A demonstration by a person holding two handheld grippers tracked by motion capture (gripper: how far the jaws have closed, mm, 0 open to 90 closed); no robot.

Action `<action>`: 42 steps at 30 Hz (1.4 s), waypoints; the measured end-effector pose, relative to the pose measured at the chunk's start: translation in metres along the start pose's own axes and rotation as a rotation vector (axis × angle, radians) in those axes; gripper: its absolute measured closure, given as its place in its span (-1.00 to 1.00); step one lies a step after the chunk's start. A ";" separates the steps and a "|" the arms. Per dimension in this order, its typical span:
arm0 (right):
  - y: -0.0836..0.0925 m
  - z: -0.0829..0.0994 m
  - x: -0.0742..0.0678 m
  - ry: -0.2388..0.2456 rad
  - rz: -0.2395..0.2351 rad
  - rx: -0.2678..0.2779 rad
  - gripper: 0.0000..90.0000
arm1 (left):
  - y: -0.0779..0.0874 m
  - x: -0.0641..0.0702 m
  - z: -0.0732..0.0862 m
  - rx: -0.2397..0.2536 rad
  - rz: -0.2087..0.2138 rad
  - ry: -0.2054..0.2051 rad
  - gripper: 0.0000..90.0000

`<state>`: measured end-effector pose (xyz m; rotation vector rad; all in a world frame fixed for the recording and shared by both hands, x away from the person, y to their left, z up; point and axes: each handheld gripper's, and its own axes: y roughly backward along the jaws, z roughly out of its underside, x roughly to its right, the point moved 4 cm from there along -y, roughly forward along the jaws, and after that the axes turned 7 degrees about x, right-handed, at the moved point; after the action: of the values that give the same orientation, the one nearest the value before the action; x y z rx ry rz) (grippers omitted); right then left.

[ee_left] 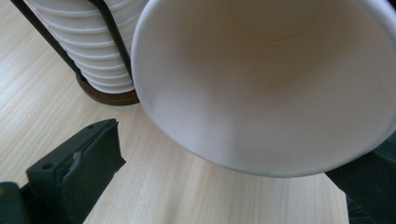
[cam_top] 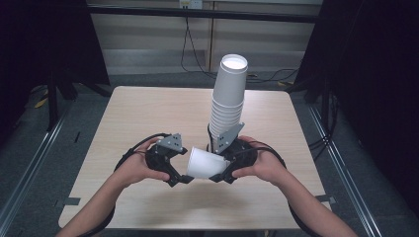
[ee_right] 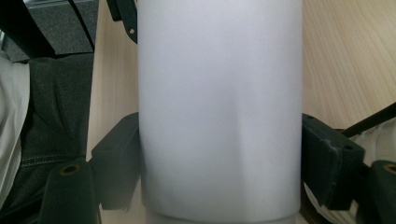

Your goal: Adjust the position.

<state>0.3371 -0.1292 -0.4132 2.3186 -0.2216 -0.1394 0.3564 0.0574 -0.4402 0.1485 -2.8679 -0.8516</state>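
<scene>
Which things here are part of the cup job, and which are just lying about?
In the job:
single white paper cup, lying sideways
right gripper, clamped on it
open left gripper
tall stack of white paper cups

Lying about:
black cables on the floor beyond the wooden table

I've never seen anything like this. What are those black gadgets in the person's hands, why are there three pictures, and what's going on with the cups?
There is no robot here: a person holds a hand-operated black clamp in each hand. The high view looks down on the pale wooden table. Each of the other two pictures comes from a camera riding on one clamp, looking along its jaws. On the table stands a tall stack of white paper cups in a black wire holder. The right gripper squeezes a single white paper cup lying sideways; its pads press both sides in the right gripper view. The left gripper is open at the cup's mouth, not gripping it.
</scene>
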 end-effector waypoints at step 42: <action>-0.002 -0.005 -0.001 0.035 -0.024 0.035 -0.49 | -0.001 0.000 -0.003 0.046 0.053 -0.040 -0.94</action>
<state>0.3375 -0.1242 -0.4118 2.3576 -0.1798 -0.1083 0.3565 0.0551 -0.4381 0.0606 -2.9157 -0.7881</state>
